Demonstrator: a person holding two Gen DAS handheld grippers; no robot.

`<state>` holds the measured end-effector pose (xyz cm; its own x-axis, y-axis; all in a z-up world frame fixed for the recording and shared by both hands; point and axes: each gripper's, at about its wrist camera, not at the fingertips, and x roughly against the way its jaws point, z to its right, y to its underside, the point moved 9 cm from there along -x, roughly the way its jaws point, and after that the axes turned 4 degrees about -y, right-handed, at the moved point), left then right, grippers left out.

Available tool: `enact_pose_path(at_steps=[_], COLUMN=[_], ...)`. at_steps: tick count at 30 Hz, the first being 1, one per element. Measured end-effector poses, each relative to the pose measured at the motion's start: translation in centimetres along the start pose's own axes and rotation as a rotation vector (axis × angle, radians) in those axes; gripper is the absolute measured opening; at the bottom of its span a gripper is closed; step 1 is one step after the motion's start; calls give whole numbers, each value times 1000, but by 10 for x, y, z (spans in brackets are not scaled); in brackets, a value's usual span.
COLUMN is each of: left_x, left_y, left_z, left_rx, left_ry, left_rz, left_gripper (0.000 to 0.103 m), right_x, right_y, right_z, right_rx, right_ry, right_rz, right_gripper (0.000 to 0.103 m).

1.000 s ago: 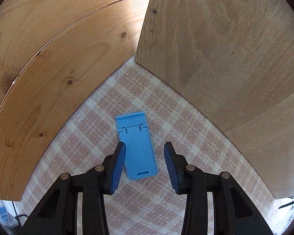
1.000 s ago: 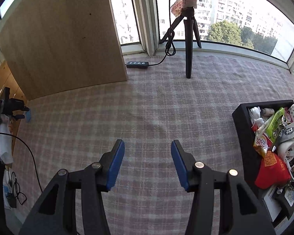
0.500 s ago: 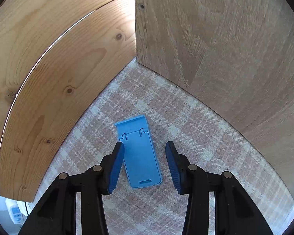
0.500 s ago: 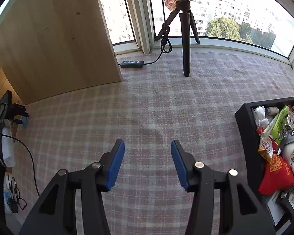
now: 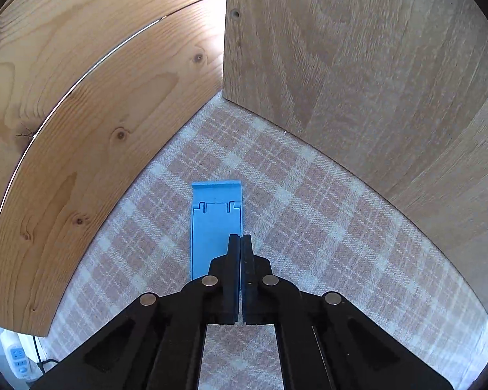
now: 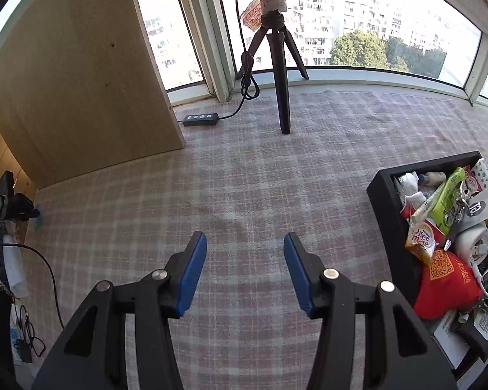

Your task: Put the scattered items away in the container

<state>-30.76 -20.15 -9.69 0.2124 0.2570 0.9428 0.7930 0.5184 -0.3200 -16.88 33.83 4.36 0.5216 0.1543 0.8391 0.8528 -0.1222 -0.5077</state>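
— Largest first?

— Plaid cloth over the whole surface. At its left far corner, a pine board meeting a paler oak-grain panel. At the right edge, a black container, crammed with snack packets, cables and small bottles.

— And the grippers?

— Right gripper: fingers spread, nothing between them, hovering over bare cloth left of the container. Left gripper: fingers pressed together, aimed steeply down into that corner.

— Pinching what?

— Hard to tell. Sits right over the near right edge of the blue folding phone stand. Could be nipping a thin edge, could be merely touching it from above.

— Where exactly is the stand?

— Flat on the cloth, near the corner but clear of both boards, long side running away from the camera, well apart from the container.

— Step in hand, then?

— Looks like the pick-up of a last stray item.

— Next move?

— Lift gently and check for a real hold. With none, spread again, straddle the long sides and close. Then carry across to the right edge and drop in among the packets, minding the heap.
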Motion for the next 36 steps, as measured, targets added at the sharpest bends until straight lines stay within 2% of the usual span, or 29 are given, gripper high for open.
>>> enact_pose_path(at_steps=[4,8,11,12,14,15,17,20,23,26,27,36], left_x=[5,11,8,8,6,5,5,0,-10,-11,-11,-5], left_y=[6,7,7,7,9,10,13,21,31,34,35,57], left_z=[-7,-11,-13,-15,-17,-18,-17,-15,-19,-20,-19,-21], left_rx=[21,32,68,68,75,80,81,56,71,56,54,43], left_ry=[50,69,99,84,53,52,57,45,33,14,16,51], left_rz=[-2,8,-24,-25,-29,-31,-29,-55,-93,-75,-73,-58], left_gripper=[0,0,1,6,27,41,38,40,42,40,34,34], right_x=[2,1,-2,-3,-4,-4,-5,-7,-9,-9,-9,-14], right_y=[3,6,8,8,8,8,8,9,11,11,11,12], right_z=[1,1,0,0,-1,-1,-2,-4,-6,-7,-7,0], right_rx=[2,9,4,1,1,2,5,9,8,4,3,-18], right_ry=[3,5,-2,-4,-9,-10,-13,-17,-27,-33,-33,-31], right_rz=[0,-6,-17,-18,-22,-23,-26,-31,-38,-38,-37,-46], right_gripper=[49,49,49,49,49,49,49,49,49,49,49,49])
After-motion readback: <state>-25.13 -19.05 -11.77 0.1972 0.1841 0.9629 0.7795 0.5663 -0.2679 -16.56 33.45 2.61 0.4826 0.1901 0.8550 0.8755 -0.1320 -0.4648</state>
